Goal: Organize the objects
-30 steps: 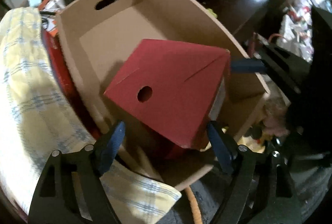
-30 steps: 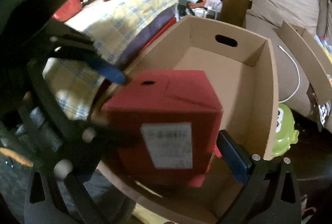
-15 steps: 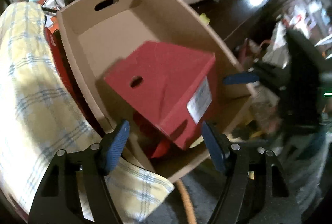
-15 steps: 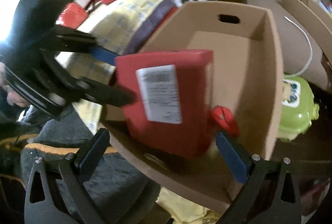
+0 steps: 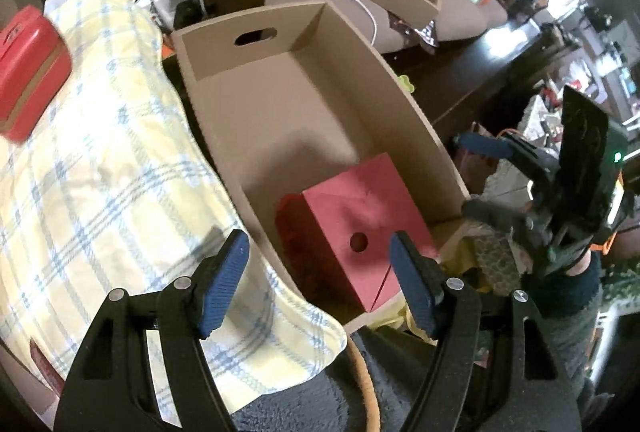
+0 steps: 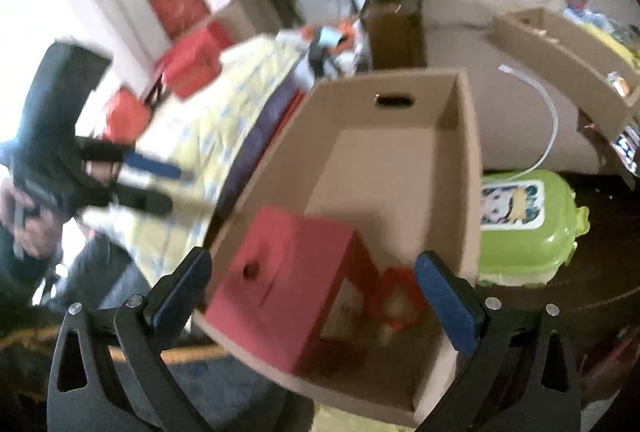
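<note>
Your red cardboard carton with a round hole point(image 5: 360, 232) sits inside the open brown cardboard box point(image 5: 280, 112), at its near end. Your left gripper point(image 5: 320, 280) hovers over that end, jaws apart after narrowing a little, nothing between them. Your right gripper point(image 6: 312, 292) is likewise spread and empty. Only its view shows the lime-green plastic case point(image 6: 524, 224) beside the box; only the left view shows the yellow checked cloth point(image 5: 100, 172) in detail.

Red box point(image 6: 288, 284) inside cardboard box point(image 6: 468, 168)
</note>
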`<state>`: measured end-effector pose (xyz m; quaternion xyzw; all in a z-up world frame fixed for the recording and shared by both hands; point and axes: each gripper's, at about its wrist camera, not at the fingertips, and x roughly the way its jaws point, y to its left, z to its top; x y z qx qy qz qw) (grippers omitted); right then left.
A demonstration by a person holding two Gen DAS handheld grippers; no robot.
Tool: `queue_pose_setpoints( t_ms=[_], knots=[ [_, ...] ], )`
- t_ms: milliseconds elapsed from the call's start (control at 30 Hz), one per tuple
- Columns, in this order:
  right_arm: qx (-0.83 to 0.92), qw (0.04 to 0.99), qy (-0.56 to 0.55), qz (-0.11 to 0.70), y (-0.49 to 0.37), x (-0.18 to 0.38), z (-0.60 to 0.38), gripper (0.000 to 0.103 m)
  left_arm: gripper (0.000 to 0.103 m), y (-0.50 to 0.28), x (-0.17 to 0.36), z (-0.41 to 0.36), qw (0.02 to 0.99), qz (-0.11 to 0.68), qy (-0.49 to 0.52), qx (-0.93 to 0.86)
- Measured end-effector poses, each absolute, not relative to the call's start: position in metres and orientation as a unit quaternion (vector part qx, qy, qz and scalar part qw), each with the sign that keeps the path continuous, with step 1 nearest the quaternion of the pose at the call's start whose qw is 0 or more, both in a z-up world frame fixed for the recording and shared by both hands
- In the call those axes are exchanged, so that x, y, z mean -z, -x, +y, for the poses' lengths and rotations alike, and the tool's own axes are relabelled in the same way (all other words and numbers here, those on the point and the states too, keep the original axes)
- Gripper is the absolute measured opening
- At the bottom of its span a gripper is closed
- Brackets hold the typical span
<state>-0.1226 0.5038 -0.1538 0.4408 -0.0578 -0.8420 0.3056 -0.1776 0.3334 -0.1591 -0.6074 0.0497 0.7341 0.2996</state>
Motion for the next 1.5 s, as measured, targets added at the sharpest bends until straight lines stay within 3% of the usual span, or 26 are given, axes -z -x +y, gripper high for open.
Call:
queue_pose_setpoints(
  t_ms=[67, 133, 300, 533, 667, 700, 733, 1133, 1333, 1400, 1500],
  knots=[
    [0.846, 0.287, -0.446, -0.057, 0.125, 0.154, 0.504, 0.085, 0.069, 0.172, 0.158, 0.322, 0.291, 0.033, 0.608, -0.738],
    [0.85, 0.252, -0.461, -0.029, 0.13, 0.156, 0.499, 0.056, 0.069, 0.161, 0.151, 0.311, 0.293, 0.004, 0.597, -0.747],
    [0.847, 0.189, -0.49, 0.083, 0.139, 0.172, 0.467, 0.022, 0.07, 0.143, 0.134, 0.316, 0.279, 0.042, 0.568, -0.773],
    [0.828, 0.16, -0.524, 0.118, 0.145, 0.205, 0.462, 0.022, 0.07, 0.134, 0.118, 0.31, 0.272, 0.026, 0.547, -0.791],
    [0.807, 0.148, -0.568, 0.064, 0.155, 0.232, 0.471, 0.021, 0.07, 0.134, 0.116, 0.302, 0.26, 0.007, 0.545, -0.797],
    [0.799, 0.158, -0.579, 0.046, 0.155, 0.238, 0.467, 0.009, 0.07, 0.134, 0.116, 0.3, 0.257, 0.003, 0.545, -0.798],
    [0.796, 0.177, -0.579, 0.026, 0.154, 0.24, 0.464, 0.005, 0.07, 0.135, 0.116, 0.299, 0.255, -0.001, 0.545, -0.798],
    [0.765, 0.236, -0.595, -0.062, 0.155, 0.253, 0.459, 0.005, 0.07, 0.136, 0.11, 0.293, 0.241, -0.007, 0.53, -0.813],
    [0.769, 0.245, -0.59, -0.031, 0.149, 0.252, 0.446, 0.005, 0.07, 0.137, 0.104, 0.284, 0.218, -0.007, 0.516, -0.828],
    [0.765, 0.242, -0.594, -0.048, 0.154, 0.253, 0.452, 0.01, 0.07, 0.137, 0.102, 0.279, 0.212, -0.01, 0.512, -0.832],
    [0.769, 0.226, -0.595, -0.06, 0.157, 0.255, 0.465, 0.03, 0.07, 0.139, 0.1, 0.272, 0.203, -0.012, 0.508, -0.837]
  ],
)
